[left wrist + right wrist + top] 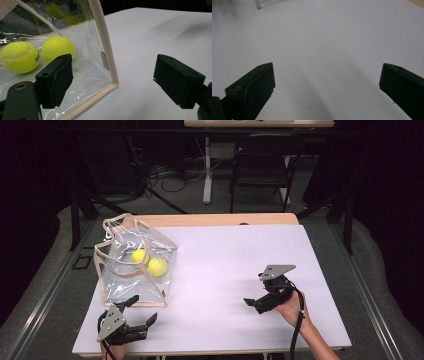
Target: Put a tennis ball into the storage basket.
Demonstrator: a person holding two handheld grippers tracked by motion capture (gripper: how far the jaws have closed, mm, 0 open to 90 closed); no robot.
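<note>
Black jaws of the left gripper (141,310) stand wide apart and hold nothing, at the near left of the white table (240,265). Just past them, a bit farther away, is the clear bag (135,262). It is made of see-through plastic with pale tan edges and two tan handles on top, and it leans a little. In the left gripper view one jaw sits right in front of the bag's clear wall and the other jaw is out over the bare table, so the bag's tan corner edge (107,52) is between them. I cannot tell if the jaw touches the plastic.

Two yellow tennis balls (149,261) lie inside the bag, side by side and touching. They are fuzzy with a white curved line, and one has dark letters on it.

On the near right, well apart from the bag, a hand holds the right gripper (258,292). Its jaws are wide apart too, with nothing in them, over the bare white table.

Far behind the table there is one dark chair (262,167) and some cables (165,172) on the floor
</note>
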